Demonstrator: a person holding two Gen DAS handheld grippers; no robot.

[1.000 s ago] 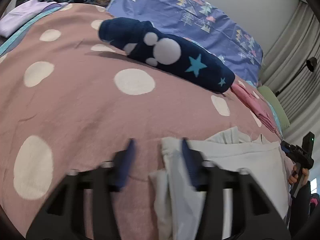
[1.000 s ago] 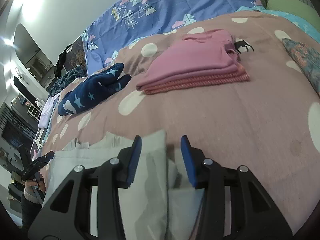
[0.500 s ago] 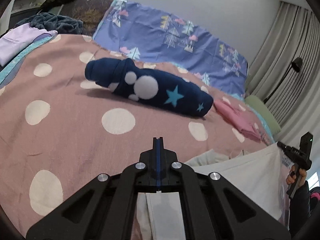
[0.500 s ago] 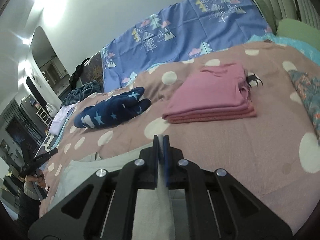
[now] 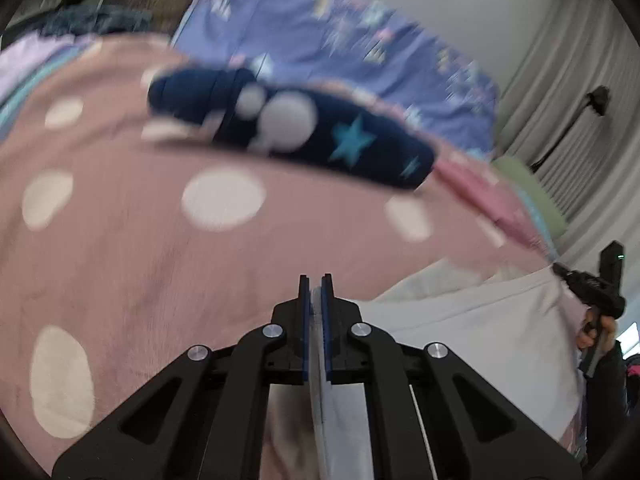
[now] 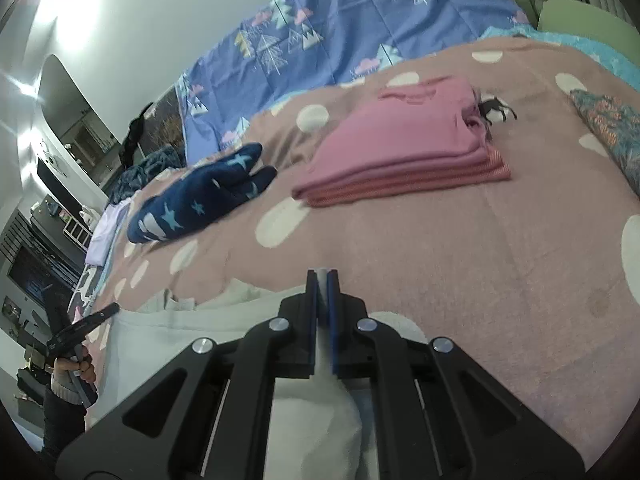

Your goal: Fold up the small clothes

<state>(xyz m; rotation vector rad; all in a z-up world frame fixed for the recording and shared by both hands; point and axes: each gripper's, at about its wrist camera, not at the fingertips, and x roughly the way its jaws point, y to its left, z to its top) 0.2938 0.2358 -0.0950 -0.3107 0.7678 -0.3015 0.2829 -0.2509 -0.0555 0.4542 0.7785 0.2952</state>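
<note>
A pale grey-white garment (image 5: 472, 332) (image 6: 180, 332) lies at the near edge of a pink bedspread with white dots (image 5: 132, 248) (image 6: 460, 240). My left gripper (image 5: 316, 280) is shut on the garment's left corner, a thin fold of cloth showing between its blue pads. My right gripper (image 6: 322, 274) is shut on the other corner, cloth pinched between its pads too. The garment stretches between both grippers, lifted a little off the bed. Each view shows the other gripper at the frame's edge, held in a hand (image 5: 596, 328) (image 6: 76, 368).
A folded navy garment with stars (image 5: 288, 128) (image 6: 200, 200) lies farther back. A folded pink stack (image 6: 404, 148) (image 5: 492, 196) sits to its right. A blue patterned quilt (image 6: 360, 28) runs along the wall. A floral cloth (image 6: 612, 128) lies at the right edge.
Both grippers were open over the garment's corners, then closed on the cloth. The left one has since risen slightly with its corner; the left view is now blurred.
</note>
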